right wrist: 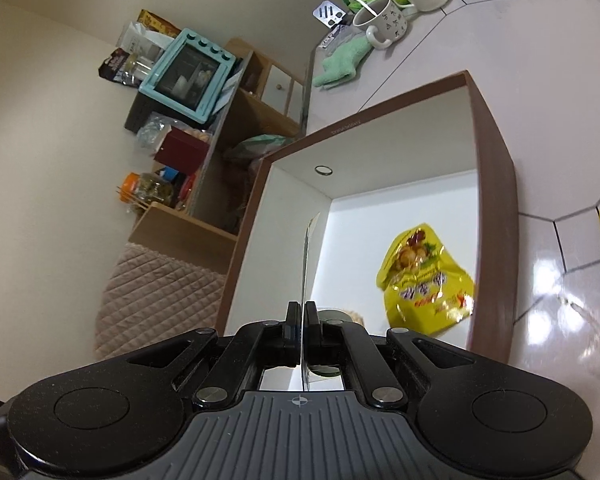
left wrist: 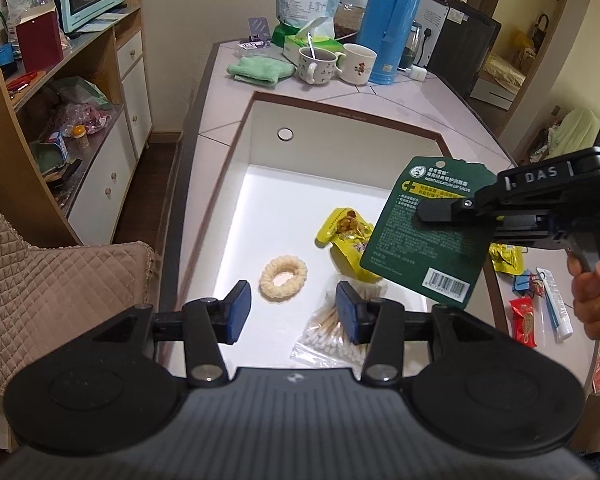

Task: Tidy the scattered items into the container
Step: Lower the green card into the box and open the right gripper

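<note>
The jaws of the left gripper point(left wrist: 294, 312) were seen partly apart, nothing between them, above the clear bag of cotton swabs point(left wrist: 332, 334) in the brown-rimmed white box point(left wrist: 340, 136). The jaws of the right gripper point(left wrist: 432, 214) were clamped on a dark green lip-salve card point(left wrist: 420, 248), held over the box at three o'clock. A cream scrunchie point(left wrist: 283, 277) and yellow snack pouch point(right wrist: 424, 276) lay inside.

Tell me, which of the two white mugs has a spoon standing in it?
The left mug, printed with small dark marks, holds the spoon. The right mug, beside the blue thermos, bears a cartoon picture and no spoon.
</note>
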`<action>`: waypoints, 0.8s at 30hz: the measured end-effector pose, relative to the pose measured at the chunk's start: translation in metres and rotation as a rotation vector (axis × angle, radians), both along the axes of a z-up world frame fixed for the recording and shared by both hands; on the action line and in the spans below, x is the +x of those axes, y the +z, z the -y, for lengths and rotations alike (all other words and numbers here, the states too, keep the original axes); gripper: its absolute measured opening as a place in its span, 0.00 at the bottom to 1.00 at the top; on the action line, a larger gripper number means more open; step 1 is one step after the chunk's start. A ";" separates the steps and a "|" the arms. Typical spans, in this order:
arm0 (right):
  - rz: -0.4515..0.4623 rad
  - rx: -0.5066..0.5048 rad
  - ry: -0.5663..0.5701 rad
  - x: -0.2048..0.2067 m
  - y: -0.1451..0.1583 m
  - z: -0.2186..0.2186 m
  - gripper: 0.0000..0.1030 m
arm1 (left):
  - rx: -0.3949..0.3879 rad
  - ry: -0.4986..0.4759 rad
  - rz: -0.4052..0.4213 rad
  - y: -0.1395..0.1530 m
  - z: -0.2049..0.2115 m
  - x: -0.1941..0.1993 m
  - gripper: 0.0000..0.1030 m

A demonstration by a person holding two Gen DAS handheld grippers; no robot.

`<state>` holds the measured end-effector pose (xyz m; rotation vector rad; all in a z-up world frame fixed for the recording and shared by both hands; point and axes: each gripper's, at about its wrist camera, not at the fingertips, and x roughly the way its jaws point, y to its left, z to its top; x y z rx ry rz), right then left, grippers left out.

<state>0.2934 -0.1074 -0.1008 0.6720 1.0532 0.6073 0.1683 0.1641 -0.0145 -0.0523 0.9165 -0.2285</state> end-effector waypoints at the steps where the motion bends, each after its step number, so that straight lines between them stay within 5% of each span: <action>1: 0.002 -0.005 -0.006 0.003 -0.001 -0.002 0.01 | 0.001 0.001 0.001 0.001 -0.001 0.001 0.40; 5: -0.003 -0.006 -0.002 0.016 -0.003 -0.009 0.01 | 0.000 0.001 -0.002 0.000 -0.002 0.006 0.40; 7: 0.012 -0.013 -0.003 0.019 0.000 -0.011 0.12 | 0.000 -0.001 -0.005 -0.001 -0.003 0.008 0.41; 8: 0.022 -0.006 -0.008 0.019 0.001 -0.012 0.55 | -0.001 -0.001 -0.007 -0.002 -0.003 0.008 0.41; 9: 0.033 0.001 -0.012 0.020 0.003 -0.012 0.81 | -0.001 -0.001 -0.009 -0.003 -0.004 0.009 0.41; 13: 0.087 -0.050 -0.006 0.020 0.013 -0.018 0.81 | -0.002 0.003 -0.015 -0.004 -0.005 0.012 0.41; 22: 0.087 0.024 -0.045 0.013 0.030 0.006 0.81 | -0.001 0.007 -0.016 -0.005 -0.005 0.015 0.44; 24: 0.100 0.021 -0.054 0.008 0.037 0.011 0.92 | 0.001 0.007 -0.014 -0.005 -0.004 0.015 0.44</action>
